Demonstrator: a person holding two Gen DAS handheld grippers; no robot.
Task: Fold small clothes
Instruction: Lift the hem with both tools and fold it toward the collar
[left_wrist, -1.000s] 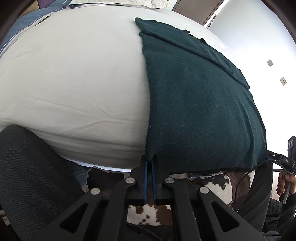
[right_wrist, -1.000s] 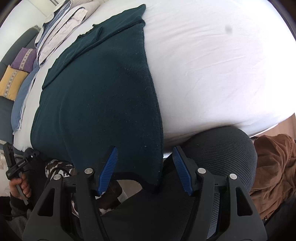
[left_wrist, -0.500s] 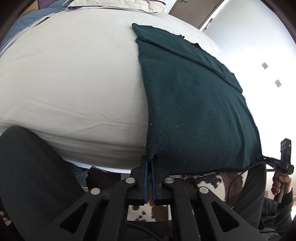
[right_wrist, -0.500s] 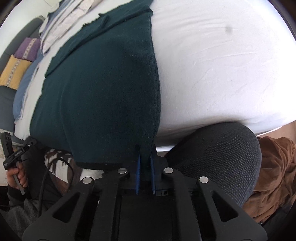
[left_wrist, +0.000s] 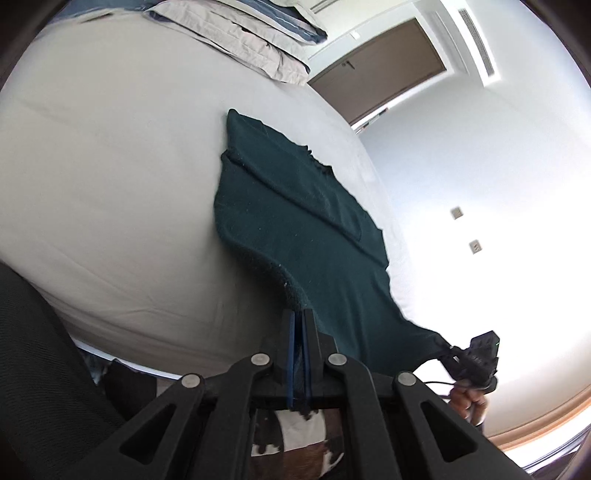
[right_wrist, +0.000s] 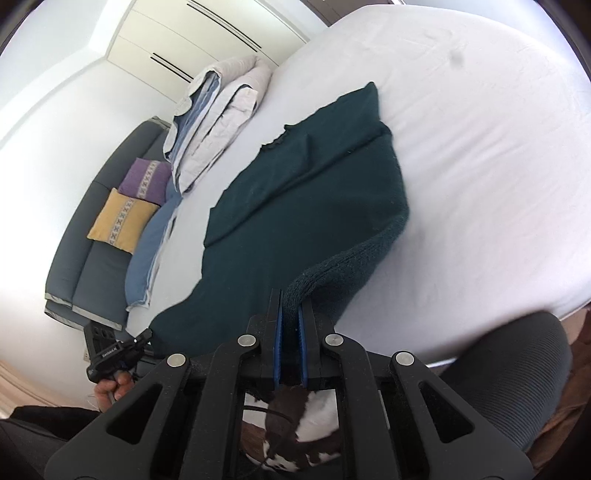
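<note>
1. A dark green garment (left_wrist: 295, 221) lies spread on a white bed (left_wrist: 110, 184), its near hem raised off the sheet at both corners.
2. The left tool (left_wrist: 298, 321) is clamped tight on the hem's left corner; the right tool (right_wrist: 290, 317) is clamped on the right corner, knit fabric bunched between its blue pads (right_wrist: 277, 343).
3. The step in hand appears to be the first fold: near edge gripped and lifted, the far part of the garment flat on the bed.
4. The next move likely calls for carrying both corners together, level with each other, over the garment toward its far edge, then laying the hem down square before letting go.
5. Uneven travel could skew the fold.
6. Beyond the garment, at the bed's far end, sits a stack of folded bedding (right_wrist: 218, 118).
7. Hidden: the garment's neck or sleeves, so its type cannot be told; the underside of the raised hem; the bright wall washes out the bed's edge in the left view.
</note>
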